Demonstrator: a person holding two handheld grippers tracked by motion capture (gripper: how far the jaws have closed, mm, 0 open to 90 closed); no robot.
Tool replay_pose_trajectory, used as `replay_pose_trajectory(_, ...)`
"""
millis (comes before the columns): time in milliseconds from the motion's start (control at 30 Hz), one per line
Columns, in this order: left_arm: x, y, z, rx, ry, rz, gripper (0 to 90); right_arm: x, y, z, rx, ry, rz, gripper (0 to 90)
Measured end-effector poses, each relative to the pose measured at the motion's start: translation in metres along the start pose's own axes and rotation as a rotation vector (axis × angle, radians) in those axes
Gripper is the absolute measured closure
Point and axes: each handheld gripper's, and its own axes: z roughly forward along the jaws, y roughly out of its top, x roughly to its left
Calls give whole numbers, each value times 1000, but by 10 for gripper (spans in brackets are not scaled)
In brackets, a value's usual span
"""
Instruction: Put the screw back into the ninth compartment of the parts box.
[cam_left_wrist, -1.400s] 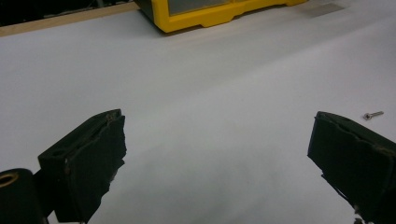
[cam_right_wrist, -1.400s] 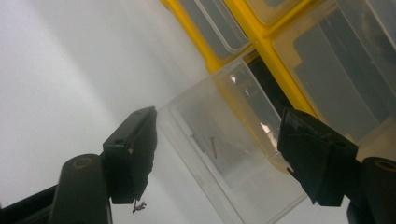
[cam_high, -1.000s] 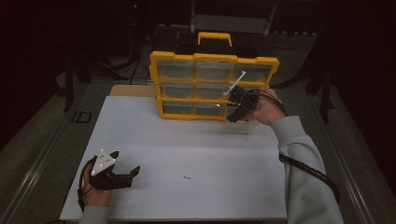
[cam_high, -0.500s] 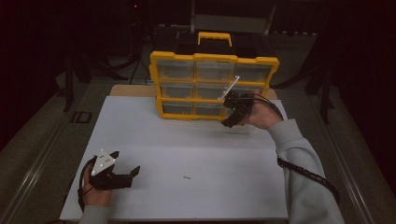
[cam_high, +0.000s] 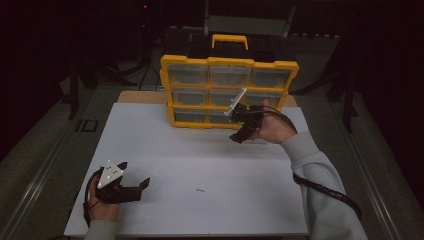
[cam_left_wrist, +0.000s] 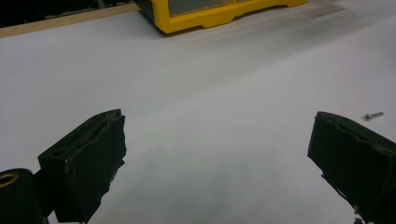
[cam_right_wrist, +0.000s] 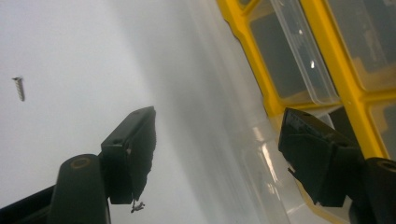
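Observation:
A yellow organizer (cam_high: 227, 92) with clear drawers stands at the back of the white table top (cam_high: 200, 160). My right gripper (cam_high: 239, 131) hovers just in front of its lower right drawers, jaws open and empty. In the right gripper view (cam_right_wrist: 219, 121) a clear plastic drawer edge (cam_right_wrist: 266, 158) lies between the jaws, close to the right one and not pinched. A small screw (cam_high: 200, 190) lies loose on the table, also seen as the screw (cam_right_wrist: 18, 87) and the screw (cam_left_wrist: 373, 115). My left gripper (cam_high: 136, 174) rests at the near left, open (cam_left_wrist: 219, 121).
The organizer's base (cam_left_wrist: 219, 14) sits far ahead of the left gripper. A wooden board edge (cam_high: 140, 96) shows behind the white sheet. Dark stands and cables surround the table at the back.
The right gripper has drifted a little left and toward the near side, away from the organizer's front. The left gripper has stayed put.

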Motion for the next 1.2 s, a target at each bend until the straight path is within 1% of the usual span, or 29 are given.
replay_pose_trajectory(233,0,0,0,-1,0,0,47,9,5,3,-1,15,-24,273)
replay_pose_trajectory(267,0,0,0,-1,0,0,47,13,7,4,-2,21,-35,273)
replay_pose_trajectory(367,0,0,0,-1,0,0,47,16,8,5,-1,26,-42,273)
replay_pose_trajectory(467,0,0,0,-2,0,0,47,22,11,9,0,34,-63,273)
replay_pose_trajectory(500,0,0,0,-2,0,1,47,24,11,9,2,35,-64,273)
replay_pose_trajectory(567,0,0,0,-2,0,1,47,27,13,11,3,42,-81,273)
replay_pose_trajectory(733,0,0,0,-2,0,1,47,35,17,14,-3,56,-99,273)
replay_pose_trajectory(900,0,0,0,-1,0,1,47,43,19,19,19,61,-125,271)
replay_pose_trajectory(1200,0,0,0,-1,0,1,47,56,24,25,26,75,-154,269)
